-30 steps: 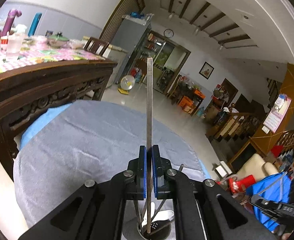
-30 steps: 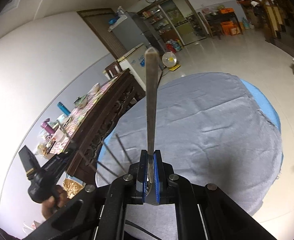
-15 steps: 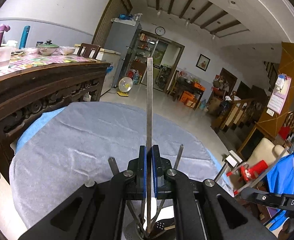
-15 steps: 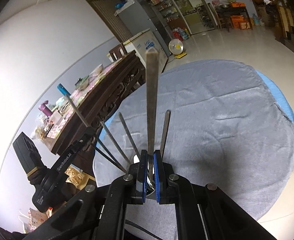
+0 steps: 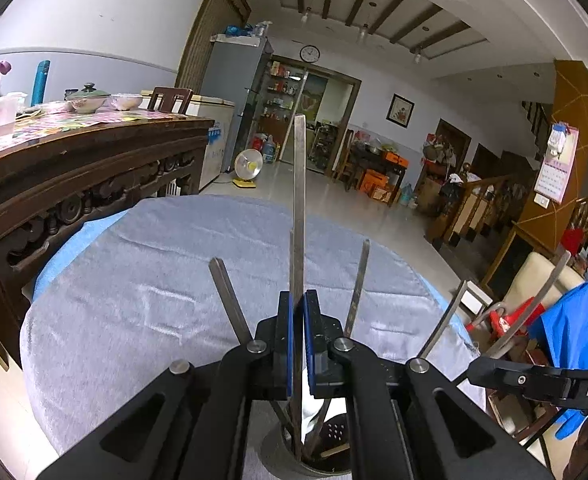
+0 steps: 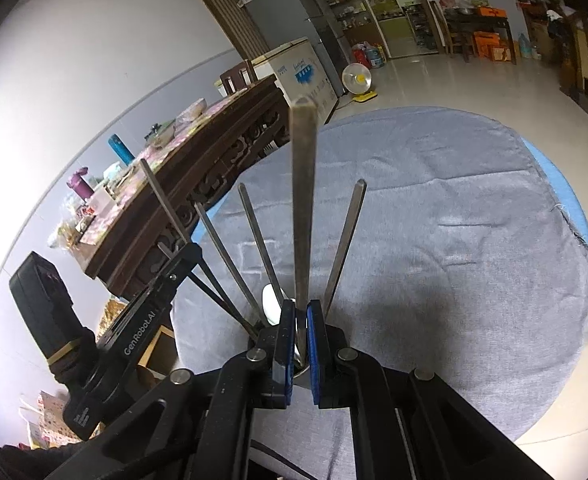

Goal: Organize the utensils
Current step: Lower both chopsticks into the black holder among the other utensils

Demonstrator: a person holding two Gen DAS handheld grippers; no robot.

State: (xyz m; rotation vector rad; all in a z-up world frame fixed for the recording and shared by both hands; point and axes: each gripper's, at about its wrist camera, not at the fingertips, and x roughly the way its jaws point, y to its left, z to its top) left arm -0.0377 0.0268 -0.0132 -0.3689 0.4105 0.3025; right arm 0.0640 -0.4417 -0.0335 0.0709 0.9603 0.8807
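My left gripper (image 5: pixel 298 308) is shut on a flat steel utensil handle (image 5: pixel 298 184) that points straight up. Its lower end hangs inside a metal utensil holder (image 5: pixel 326 456) on the grey cloth. My right gripper (image 6: pixel 300 316) is shut on another steel utensil handle (image 6: pixel 304 184), also upright, with its lower end in the same holder (image 6: pixel 306 368). Several other steel handles (image 6: pixel 344 240) fan out of the holder; a spoon bowl (image 6: pixel 270 304) shows among them. The left gripper shows in the right wrist view (image 6: pixel 173 264).
A round table under a grey cloth (image 5: pixel 141 280) holds the holder near its front edge. A dark carved wooden table (image 5: pixel 77 168) with bowls and bottles stands close on the left. Chairs, a railing and clutter (image 5: pixel 534 280) lie to the right.
Both grippers have moved down with their utensils. The holder and the other handles have come up into view around them. Both stay shut.
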